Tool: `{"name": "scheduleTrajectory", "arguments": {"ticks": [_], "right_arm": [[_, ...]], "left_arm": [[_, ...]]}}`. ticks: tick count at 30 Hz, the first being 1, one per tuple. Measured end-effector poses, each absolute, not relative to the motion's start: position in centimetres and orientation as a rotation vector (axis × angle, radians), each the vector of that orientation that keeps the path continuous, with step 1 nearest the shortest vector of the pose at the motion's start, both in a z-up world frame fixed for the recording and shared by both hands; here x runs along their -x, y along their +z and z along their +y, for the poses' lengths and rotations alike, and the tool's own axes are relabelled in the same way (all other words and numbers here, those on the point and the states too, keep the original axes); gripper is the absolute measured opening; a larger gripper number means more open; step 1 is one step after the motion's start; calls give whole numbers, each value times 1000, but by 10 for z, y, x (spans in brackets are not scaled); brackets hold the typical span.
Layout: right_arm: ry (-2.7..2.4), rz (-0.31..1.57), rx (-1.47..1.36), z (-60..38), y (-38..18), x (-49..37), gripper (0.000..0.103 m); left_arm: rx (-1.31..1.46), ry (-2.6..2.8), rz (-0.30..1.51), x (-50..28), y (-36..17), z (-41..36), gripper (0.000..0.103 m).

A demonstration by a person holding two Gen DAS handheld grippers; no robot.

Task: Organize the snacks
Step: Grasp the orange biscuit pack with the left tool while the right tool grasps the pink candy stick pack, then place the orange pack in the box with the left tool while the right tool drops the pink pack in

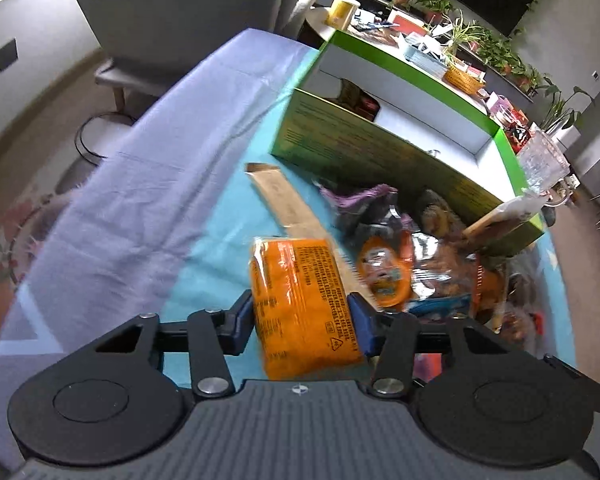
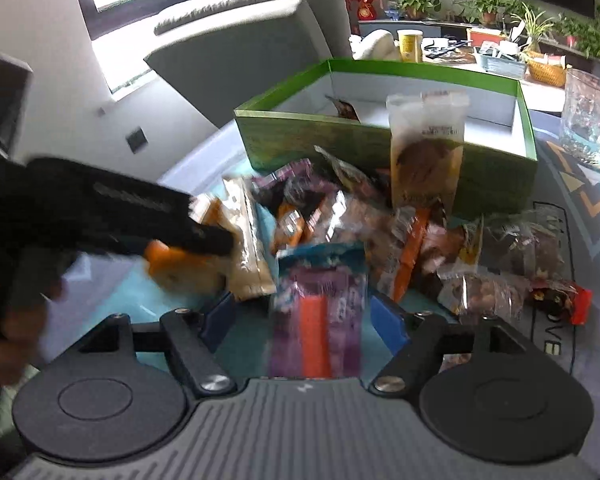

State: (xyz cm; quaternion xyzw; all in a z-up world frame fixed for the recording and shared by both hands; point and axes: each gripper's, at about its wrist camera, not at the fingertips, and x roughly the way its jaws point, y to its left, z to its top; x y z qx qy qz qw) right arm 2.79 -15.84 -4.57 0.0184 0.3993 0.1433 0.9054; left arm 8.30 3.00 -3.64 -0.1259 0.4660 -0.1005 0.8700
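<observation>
Before green box [image 1: 380,152]: left gripper [image 1: 302,312] pinching orange packet [image 1: 304,300]; right gripper [image 2: 304,320] spread, straddling purple packet [image 2: 316,328]. Lift orange clear of pile before boxing.

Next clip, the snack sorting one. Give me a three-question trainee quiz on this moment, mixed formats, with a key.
1. True or false: the left gripper is clamped on an orange snack packet.
2. Multiple choice: the purple packet with the orange stripe between the right gripper's open fingers is A) pressed by both pads, B) lying between them with gaps at the sides, C) inside the box.
3. Short answer: what colour is the outside of the open box behind the snack pile?

Key: 1 true; 2 B; 3 green.
</observation>
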Motion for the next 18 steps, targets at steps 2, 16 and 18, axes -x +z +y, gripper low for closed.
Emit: {"name": "scheduleTrajectory", "arguments": {"ticks": [2,16,18], "right_arm": [[273,846,-7,-156,-52,-24,76],[157,772,71,-136,-56,-7,58],[132,755,48,-141,-53,-4,55]], "left_arm": [[272,-215,972,-81,-37,35,41],[226,-258,867,-67,-25,38,41],[226,-272,852,-65,-23,37,41]]}}
